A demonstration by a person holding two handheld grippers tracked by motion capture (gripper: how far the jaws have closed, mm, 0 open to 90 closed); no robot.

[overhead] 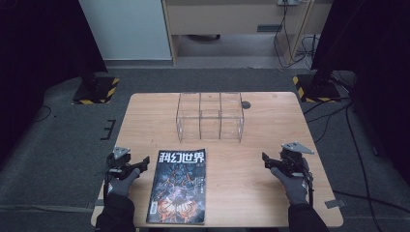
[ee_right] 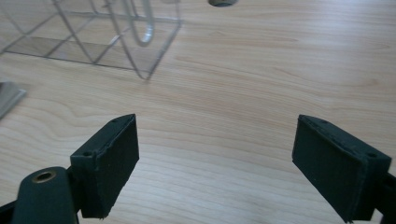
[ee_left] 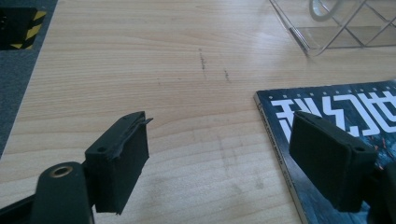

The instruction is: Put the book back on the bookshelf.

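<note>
Both grippers, left gripper and right gripper, sit wide open and empty, flanking the magazine, probably staged for pickup toward the clear organizer.

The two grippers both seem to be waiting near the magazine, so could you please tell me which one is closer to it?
The left gripper: its open jaws sit right beside the magazine, at its top left corner, while the right gripper hovers farther off over bare table.

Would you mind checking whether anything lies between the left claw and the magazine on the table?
Nothing visible does. The left claw hovers open just off the left edge of the magazine, with bare table between them. The clear acrylic organizer stands farther back, out of the way.
</note>
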